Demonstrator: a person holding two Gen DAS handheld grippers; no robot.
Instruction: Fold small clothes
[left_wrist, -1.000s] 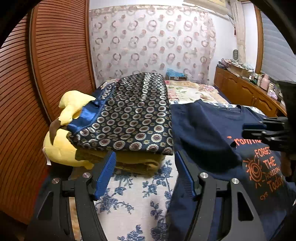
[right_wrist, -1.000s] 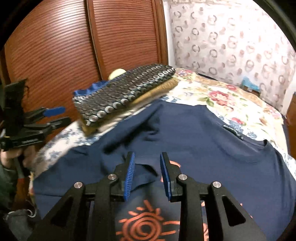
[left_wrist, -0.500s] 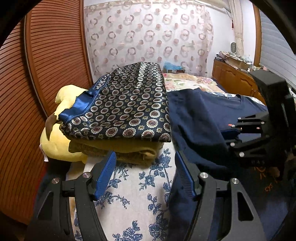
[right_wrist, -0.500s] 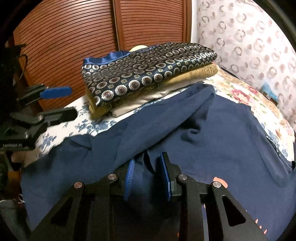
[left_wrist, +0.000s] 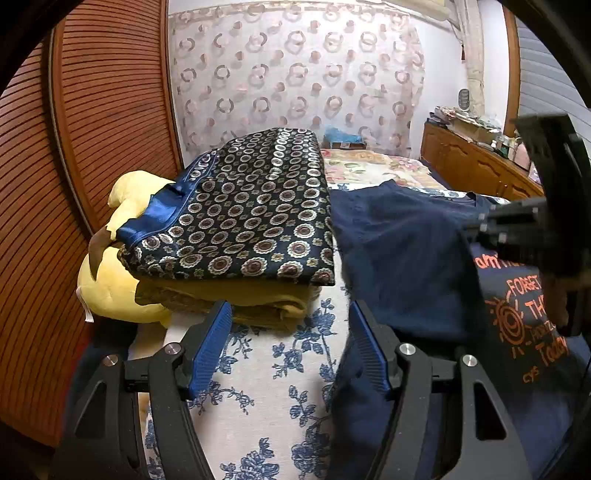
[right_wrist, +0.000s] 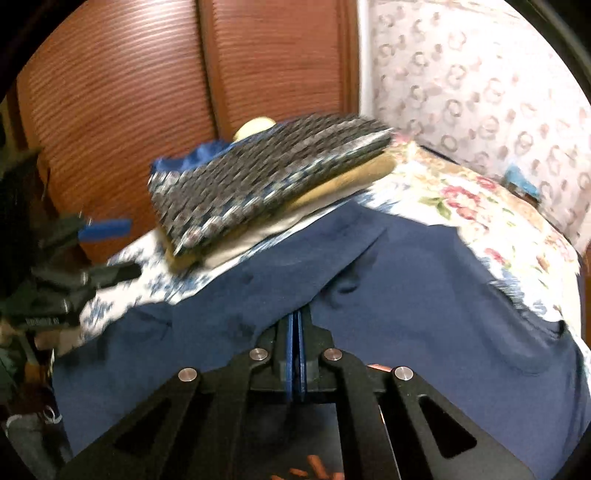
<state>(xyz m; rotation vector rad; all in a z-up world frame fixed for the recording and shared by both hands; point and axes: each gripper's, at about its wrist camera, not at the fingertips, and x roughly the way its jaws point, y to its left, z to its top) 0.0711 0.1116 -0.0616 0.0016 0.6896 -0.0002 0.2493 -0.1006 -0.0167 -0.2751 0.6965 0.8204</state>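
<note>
A navy T-shirt (left_wrist: 402, 258) with orange print lies spread on the bed; it also fills the right wrist view (right_wrist: 424, 295). My right gripper (right_wrist: 295, 325) is shut on a fold of the T-shirt and lifts it into a ridge; it shows at the right edge of the left wrist view (left_wrist: 476, 230). My left gripper (left_wrist: 290, 347) is open and empty above the blue-flowered sheet, its right finger at the T-shirt's left edge. It shows at the left of the right wrist view (right_wrist: 110, 247).
A stack of folded clothes, topped by a navy circle-patterned piece (left_wrist: 240, 221), sits beyond my left gripper, also seen in the right wrist view (right_wrist: 266, 181). A yellow plush toy (left_wrist: 110, 288) lies left of it. Wooden slatted doors (left_wrist: 74, 166) stand at left, a dresser (left_wrist: 476, 166) at right.
My right gripper has closed on a fold of the navy T-shirt and pulled it up and across. My left gripper has stayed open and barely moved.
</note>
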